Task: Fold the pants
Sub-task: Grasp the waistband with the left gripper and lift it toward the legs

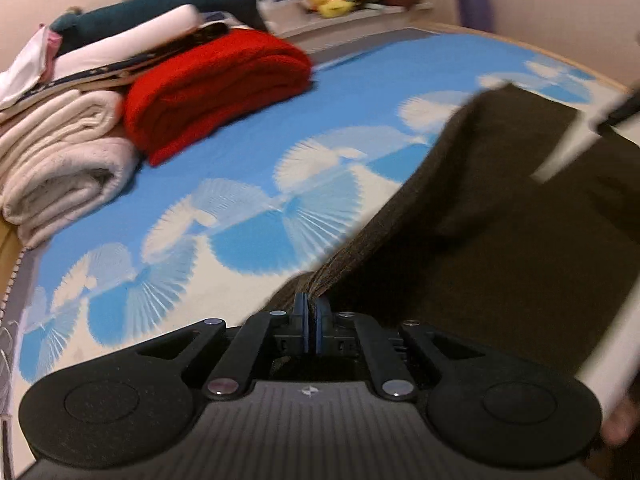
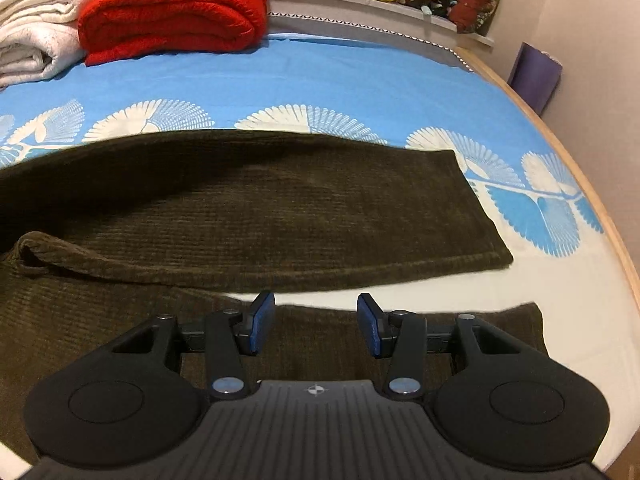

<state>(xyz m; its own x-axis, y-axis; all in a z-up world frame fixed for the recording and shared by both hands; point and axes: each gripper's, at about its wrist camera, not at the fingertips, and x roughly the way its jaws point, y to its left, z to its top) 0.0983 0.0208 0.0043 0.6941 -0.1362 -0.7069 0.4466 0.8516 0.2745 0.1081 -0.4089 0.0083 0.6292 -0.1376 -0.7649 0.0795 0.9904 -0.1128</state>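
Left gripper (image 1: 311, 312) clamped on pants (image 2: 256, 208) fabric, lifted off bed (image 2: 360, 80); blurred, so bite depth unclear. Right gripper (image 2: 316, 324) open above near leg at front edge. Risk: thin pinch slipping, dragging far leg askew.

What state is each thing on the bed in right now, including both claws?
Dark olive-brown corduroy pants: spread across the bed, one edge pinched and lifted.
Left claw: shut on the pants' fabric.
Right claw: open, over the near pant leg, gripping nothing.
Red fleece blanket: folded, lying on the bed.
Cream quilted blanket: folded, beside the red one.
Blue bedsheet with white fan pattern: laid flat.
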